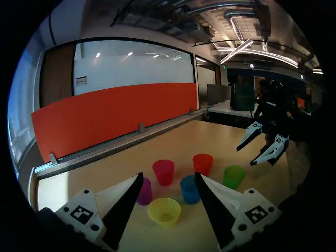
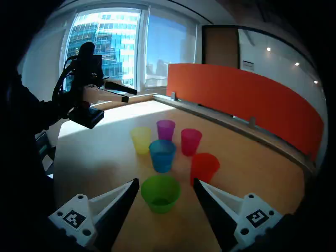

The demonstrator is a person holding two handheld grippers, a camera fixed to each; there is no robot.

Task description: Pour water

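We hold our left gripper [image 1: 169,175] and right gripper [image 2: 166,181] open. A round green plastic cup [image 2: 161,194] stands beside the round blue plastic cup [image 2: 162,155].

A pale wooden worktop [image 1: 210,134] runs along an orange divider panel [image 1: 113,113] set in a grey metal rail [image 1: 126,143]. Behind the panel stands a frosted glass wall [image 1: 130,63] with a brown wooden door [image 1: 56,80] beside it. Exposed pipes [image 1: 201,8] and long strip lights [image 1: 237,50] cross the dark ceiling. In the right gripper view, tall windows [image 2: 109,46] show high-rise buildings [image 2: 101,38] and blue sky, and sunlight falls across the worktop's far end.
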